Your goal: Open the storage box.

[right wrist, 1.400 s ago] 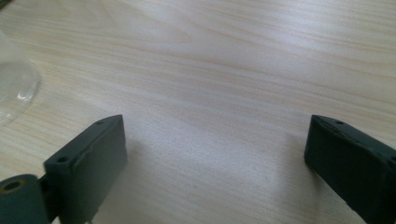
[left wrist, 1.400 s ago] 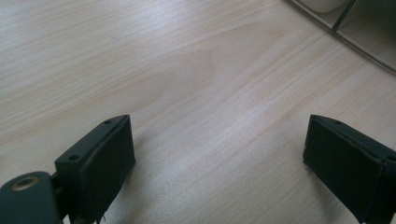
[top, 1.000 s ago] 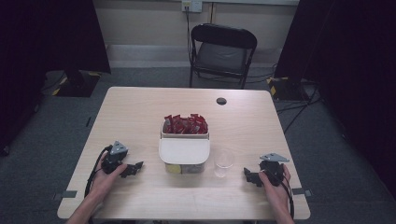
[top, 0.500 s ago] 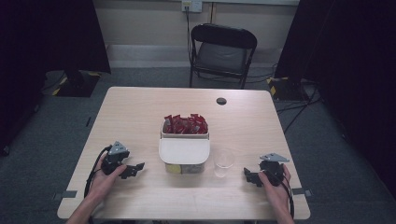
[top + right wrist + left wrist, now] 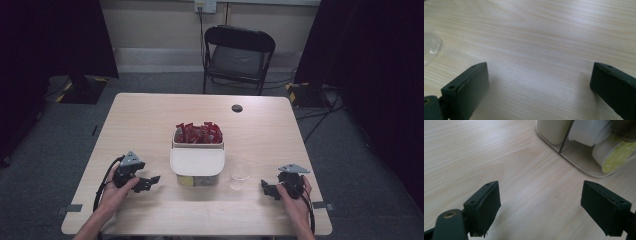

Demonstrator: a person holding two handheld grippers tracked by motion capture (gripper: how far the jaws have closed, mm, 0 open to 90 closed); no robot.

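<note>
A cream two-part bin stands mid-table; its far half holds several red packets, and its near half has white and yellow-lidded cups under a cover. In the left gripper view the bin and a yellow-lidded cup lie ahead to the right. A clear plastic cup stands right of the bin, and its base shows at the left edge of the right gripper view. My left gripper rests open on the table left of the bin. My right gripper rests open, just right of the clear cup. Both hold nothing.
A small black disc lies on the far right part of the wooden table. A black folding chair stands beyond the far edge. Cables trail from both grippers toward the near edge.
</note>
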